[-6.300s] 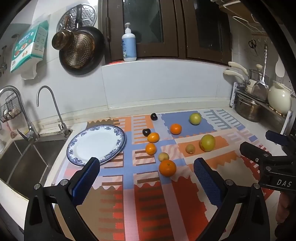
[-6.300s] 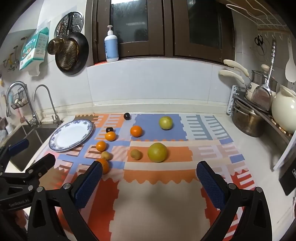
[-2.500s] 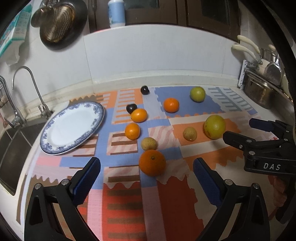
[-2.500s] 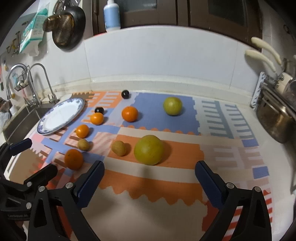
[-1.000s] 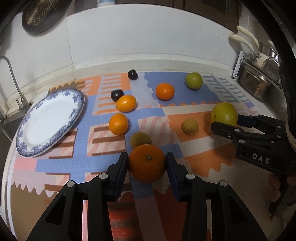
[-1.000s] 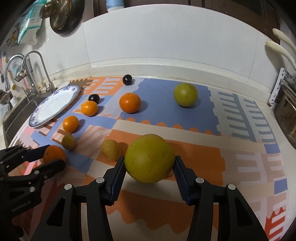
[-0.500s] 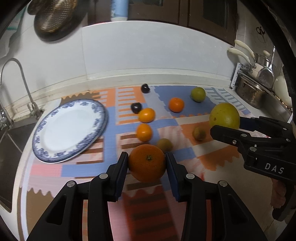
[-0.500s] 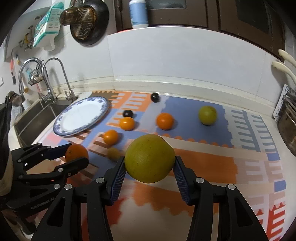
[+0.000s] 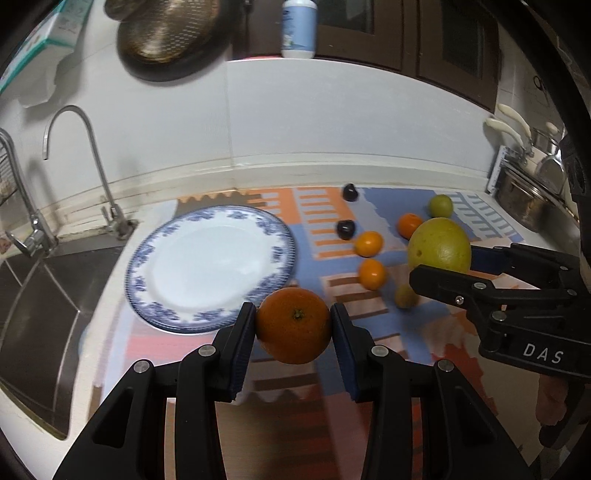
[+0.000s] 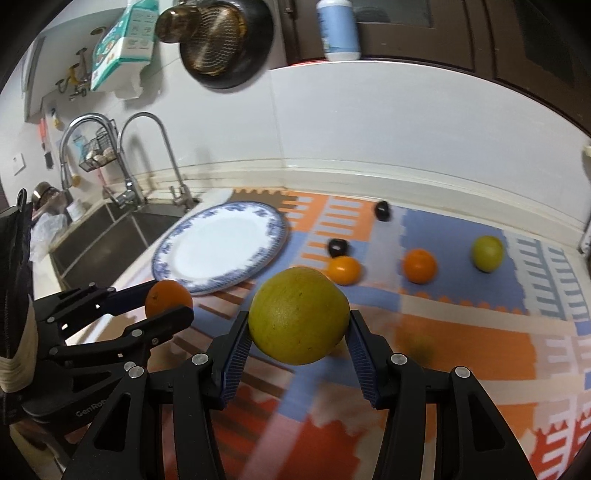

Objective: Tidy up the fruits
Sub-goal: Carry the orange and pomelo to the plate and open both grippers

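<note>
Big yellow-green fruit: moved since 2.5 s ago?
Yes. The big yellow-green fruit, clamped in the right hand-held gripper, is lifted off the orange patch of the mat and carried left toward the plate.

Strainer pan [image 9: 168, 31] and bottle [image 9: 297, 27] above; faucet [image 9: 86, 162] over sink [image 9: 40, 295]

Dim, motion-blurred, fisheye-warped edges

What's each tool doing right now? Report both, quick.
Left tool: closed on the orange.
Right tool: closed on the big yellow-green fruit.
</note>
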`<state>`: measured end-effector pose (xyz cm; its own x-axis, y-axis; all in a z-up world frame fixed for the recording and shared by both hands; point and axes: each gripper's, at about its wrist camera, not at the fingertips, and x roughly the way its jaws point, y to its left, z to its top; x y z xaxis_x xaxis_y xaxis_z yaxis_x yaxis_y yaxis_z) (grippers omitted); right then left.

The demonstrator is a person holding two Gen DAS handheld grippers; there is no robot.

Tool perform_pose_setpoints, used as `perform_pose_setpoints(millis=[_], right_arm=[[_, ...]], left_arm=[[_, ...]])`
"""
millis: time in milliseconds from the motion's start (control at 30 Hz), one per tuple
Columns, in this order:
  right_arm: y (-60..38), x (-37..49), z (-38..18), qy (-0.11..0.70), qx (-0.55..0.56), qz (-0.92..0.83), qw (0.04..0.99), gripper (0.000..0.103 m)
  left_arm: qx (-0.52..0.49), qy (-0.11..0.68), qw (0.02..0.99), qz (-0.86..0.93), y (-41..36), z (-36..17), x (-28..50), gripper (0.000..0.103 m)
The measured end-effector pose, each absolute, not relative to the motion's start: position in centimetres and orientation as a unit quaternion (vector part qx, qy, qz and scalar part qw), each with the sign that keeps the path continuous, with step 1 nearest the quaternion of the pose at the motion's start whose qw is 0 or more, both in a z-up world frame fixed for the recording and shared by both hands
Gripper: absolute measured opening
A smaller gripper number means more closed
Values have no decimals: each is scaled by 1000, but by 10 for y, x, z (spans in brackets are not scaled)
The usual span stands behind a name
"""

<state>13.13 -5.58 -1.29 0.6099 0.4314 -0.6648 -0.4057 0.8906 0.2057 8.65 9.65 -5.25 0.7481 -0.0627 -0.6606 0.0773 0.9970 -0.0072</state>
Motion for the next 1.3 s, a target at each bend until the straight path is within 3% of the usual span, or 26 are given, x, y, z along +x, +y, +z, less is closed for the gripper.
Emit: perform_pose_setpoints(millis=[633,1300], right_arm=[[49,196,-30,404,1,279,871,52],[88,254,-70,462,-29,277,842,52]], left_arm=[[14,380,925,-13,184,-73,135,40],[16,429,903,-15,214,-105,194,40]])
